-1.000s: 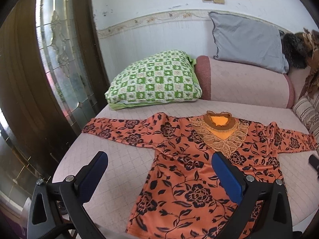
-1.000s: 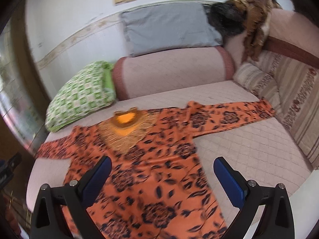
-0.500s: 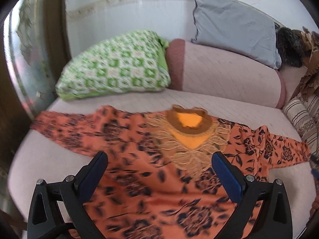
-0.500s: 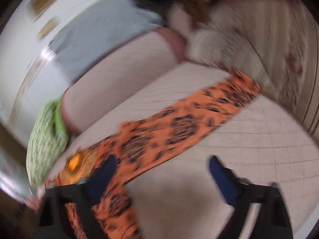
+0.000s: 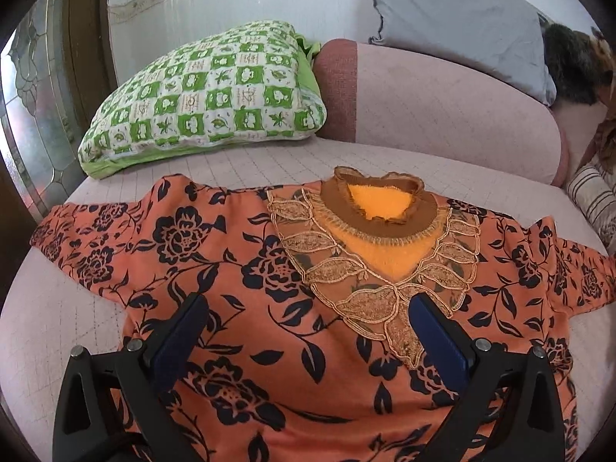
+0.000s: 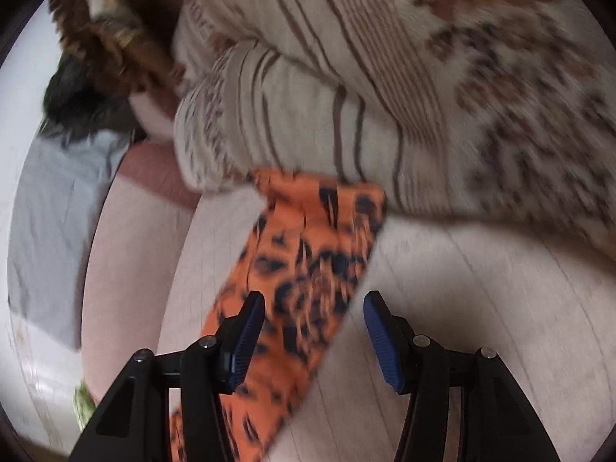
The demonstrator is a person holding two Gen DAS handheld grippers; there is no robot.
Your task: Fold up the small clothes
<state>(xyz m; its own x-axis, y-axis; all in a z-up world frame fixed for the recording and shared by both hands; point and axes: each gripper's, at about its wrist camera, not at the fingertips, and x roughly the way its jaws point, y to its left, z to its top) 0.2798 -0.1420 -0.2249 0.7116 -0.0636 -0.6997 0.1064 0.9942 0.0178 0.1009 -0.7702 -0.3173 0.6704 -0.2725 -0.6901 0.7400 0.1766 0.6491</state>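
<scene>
An orange long-sleeved top with black flowers [image 5: 238, 269] lies spread flat, front up, on a pink quilted mattress [image 5: 246, 161]. Its brown collar with gold lace trim [image 5: 381, 215] points away from me. My left gripper [image 5: 308, 327] is open and empty, hovering over the chest just below the collar. In the right wrist view, the top's right sleeve [image 6: 308, 254] runs away from me, its cuff against a striped cushion. My right gripper [image 6: 313, 331] is open and empty, straddling the sleeve from above. The view is blurred.
A green checked pillow [image 5: 208, 92] and a pink bolster [image 5: 442, 104] with a grey pillow [image 5: 454, 23] lie behind the top. Striped beige cushions [image 6: 346, 92] bound the right side. A glass-panelled door [image 5: 30, 88] stands at the left.
My left gripper has moved forward and lower over the top's chest. My right gripper has swung right and down onto the right sleeve, with its jaws narrower than before.
</scene>
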